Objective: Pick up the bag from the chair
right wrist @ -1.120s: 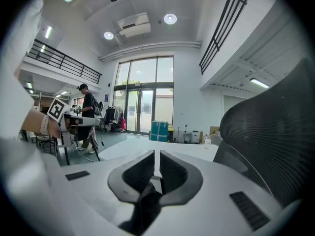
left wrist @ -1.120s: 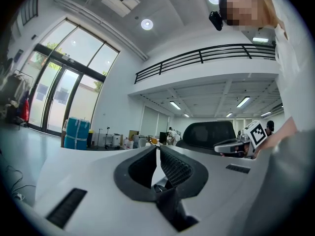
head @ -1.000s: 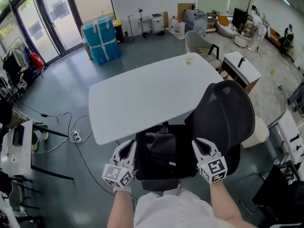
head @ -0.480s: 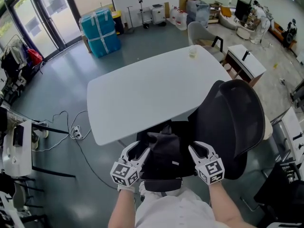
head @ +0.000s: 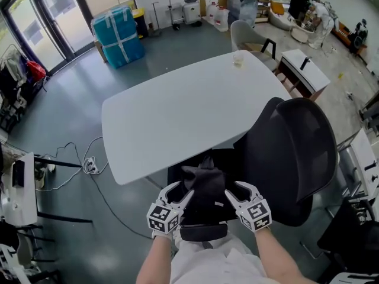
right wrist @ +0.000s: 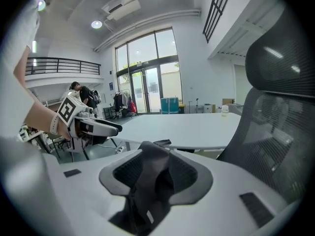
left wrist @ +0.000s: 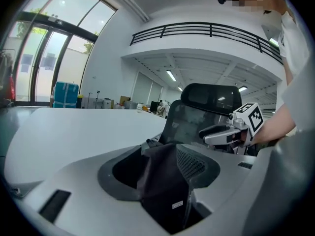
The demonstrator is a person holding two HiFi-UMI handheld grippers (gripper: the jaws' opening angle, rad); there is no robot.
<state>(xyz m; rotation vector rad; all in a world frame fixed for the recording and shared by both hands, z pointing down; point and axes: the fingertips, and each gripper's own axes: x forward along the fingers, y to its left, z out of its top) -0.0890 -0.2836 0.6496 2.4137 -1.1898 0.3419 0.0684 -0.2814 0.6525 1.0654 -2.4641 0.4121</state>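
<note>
On the chair (head: pixel 296 152) | bag (head: pixel 203 185) unlifted | our left gripper (head: pixel 182 191) and right gripper (head: pixel 232 190) flank it, fingers just opened wide, fabric between, ungripped.

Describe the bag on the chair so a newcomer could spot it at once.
Find the large white rounded table; a black mesh-backed office chair stands at its near edge. On its seat lies a soft black fabric bag, crumpled and limp, unlike the rigid mesh backrest beside it.
</note>
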